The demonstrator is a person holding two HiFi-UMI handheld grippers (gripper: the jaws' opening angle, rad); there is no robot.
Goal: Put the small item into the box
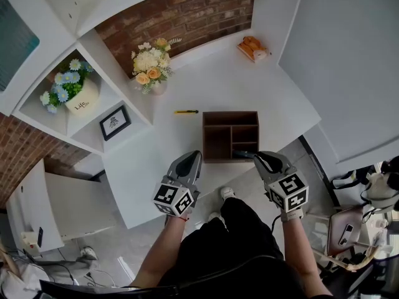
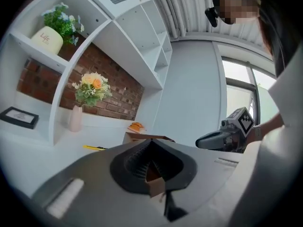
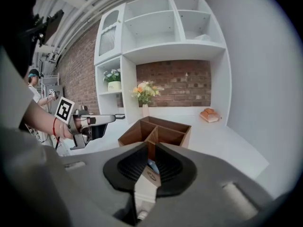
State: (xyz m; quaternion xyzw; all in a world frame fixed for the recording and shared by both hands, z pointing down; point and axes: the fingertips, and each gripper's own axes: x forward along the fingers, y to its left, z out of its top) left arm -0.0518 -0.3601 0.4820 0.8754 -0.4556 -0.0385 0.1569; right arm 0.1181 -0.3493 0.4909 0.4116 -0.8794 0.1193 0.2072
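A brown wooden box (image 1: 229,136) with several open compartments stands on the white table (image 1: 156,161). Left of and beyond it lies a small yellow pen-like item (image 1: 186,112), also in the left gripper view as the yellow item (image 2: 96,147) beside the box (image 2: 147,137). My left gripper (image 1: 194,156) hovers at the table's near edge, left of the box, jaws shut with nothing held (image 2: 151,162). My right gripper (image 1: 254,156) sits at the box's near right corner, shut (image 3: 150,163), the box (image 3: 158,129) just ahead of it.
A vase of flowers (image 1: 151,64) and an orange bread-like thing (image 1: 252,48) stand at the table's far side. White shelves on the left hold a flower pot (image 1: 78,95) and a small framed picture (image 1: 115,122). A brick wall (image 1: 187,11) backs the table.
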